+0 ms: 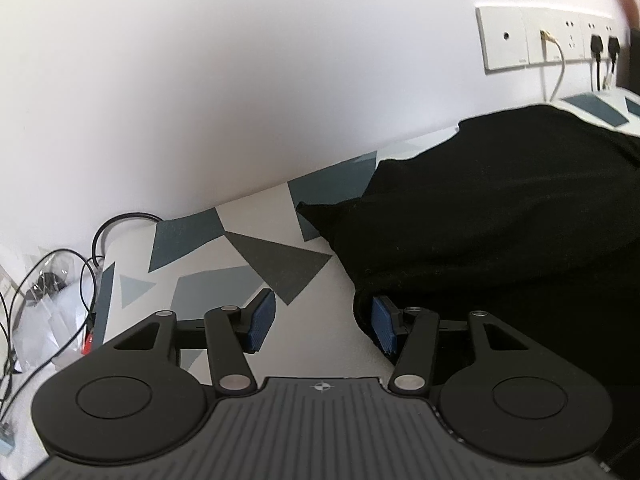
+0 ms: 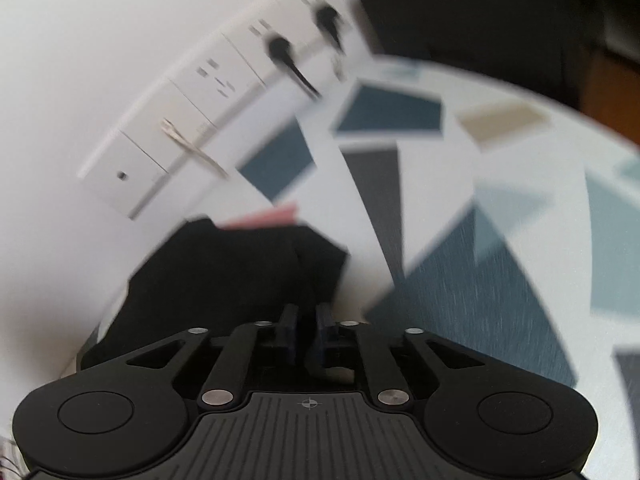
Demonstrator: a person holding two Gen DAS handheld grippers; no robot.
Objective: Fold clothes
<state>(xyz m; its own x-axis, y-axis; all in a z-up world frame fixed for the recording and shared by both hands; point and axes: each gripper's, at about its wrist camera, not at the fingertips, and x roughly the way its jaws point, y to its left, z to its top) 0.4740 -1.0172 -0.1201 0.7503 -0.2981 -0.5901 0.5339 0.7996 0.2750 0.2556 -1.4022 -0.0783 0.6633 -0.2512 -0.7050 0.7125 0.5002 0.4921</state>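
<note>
Pinching a fold of the black garment (image 2: 224,276), the right gripper (image 2: 306,330) has its jaws drawn together on the cloth, which lies on the patterned table (image 2: 472,288) by the wall; the left gripper (image 1: 322,322) stands apart, its right pad at the garment's near edge, nothing clamped; best to seat that edge between the pads before closing, then lift both corners evenly

One black garment (image 1: 500,216) lies on one patterned table (image 1: 240,276), from 1 to 4 o'clock in the left wrist view. Two grippers: left (image 1: 322,322), right (image 2: 306,332). At 1 o'clock, four wall plates in one strip (image 1: 548,38), with two black plugs (image 1: 604,45) and one white cable (image 1: 560,68). One pink item (image 2: 276,216) shows at the garment's 12 o'clock edge.
</note>
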